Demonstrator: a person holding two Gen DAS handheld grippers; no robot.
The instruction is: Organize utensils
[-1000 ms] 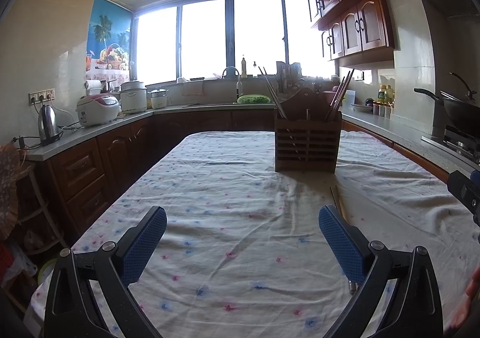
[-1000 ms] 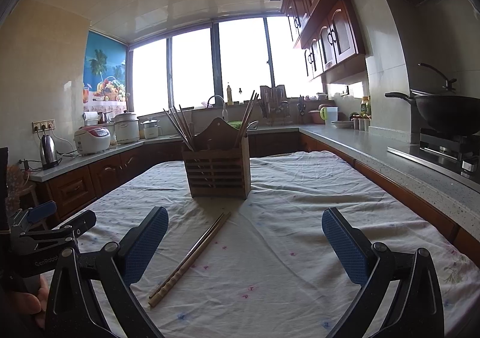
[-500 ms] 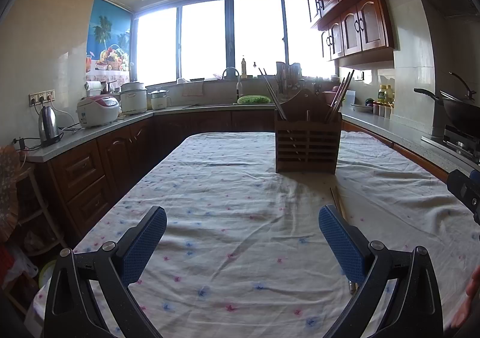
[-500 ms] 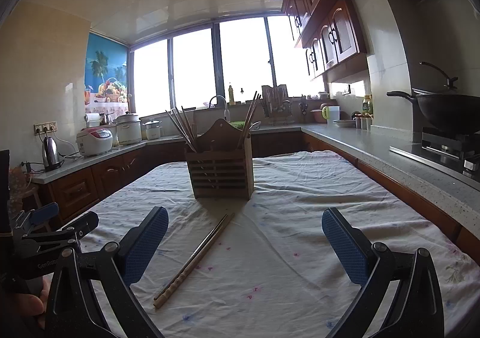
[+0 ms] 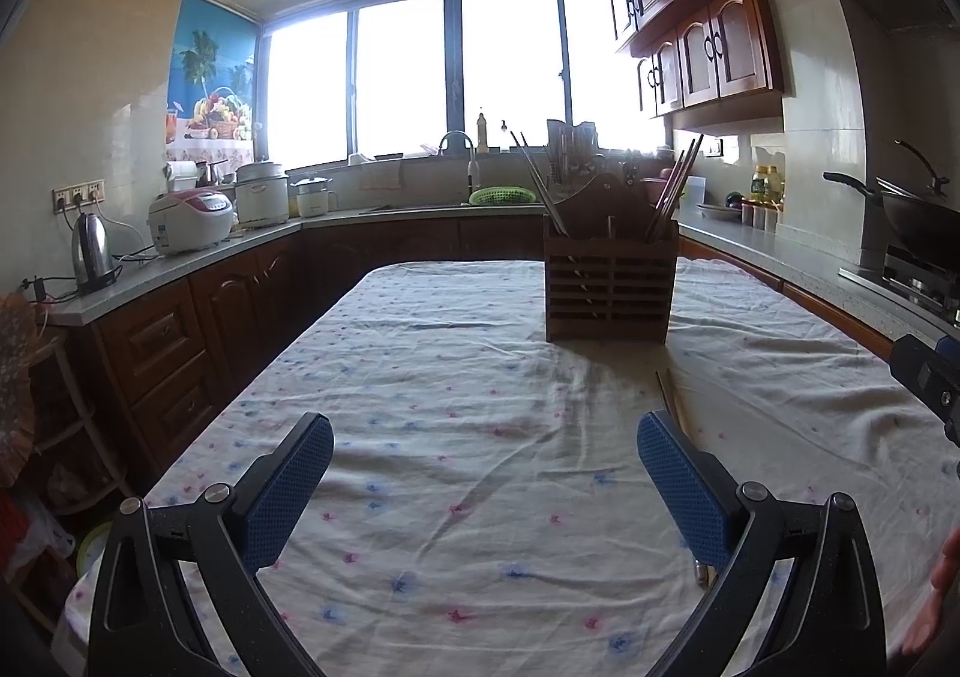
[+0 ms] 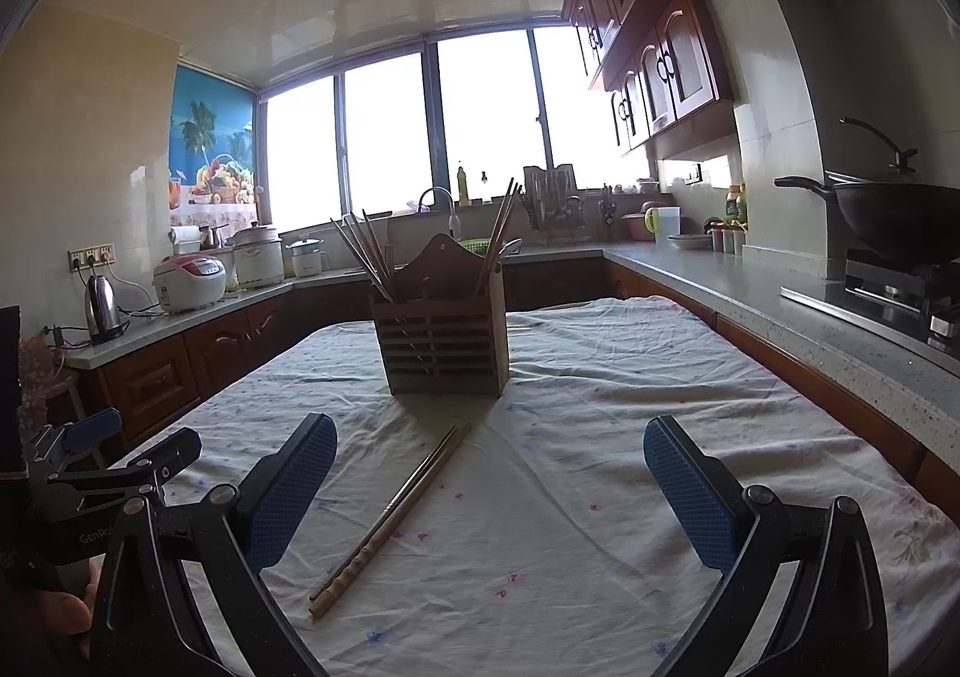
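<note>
A slatted wooden utensil holder stands on the cloth-covered table, with chopsticks sticking up at both its ends. A pair of chopsticks lies on the cloth in front of it, pointing at the holder. My right gripper is open just above the cloth, and the pair lies between its blue pads, closer to the left one. My left gripper is open too, holding nothing. In the left wrist view the same chopsticks run behind its right pad.
Wooden cabinets and grey counters ring the table on three sides. A rice cooker and kettle sit on the left counter, a wok on the stove at right. The left gripper shows at the right view's left edge.
The right gripper has crept forward and a little left, so the holder and chopsticks now sit closer and more central. The left gripper has barely moved. Both remain open.
</note>
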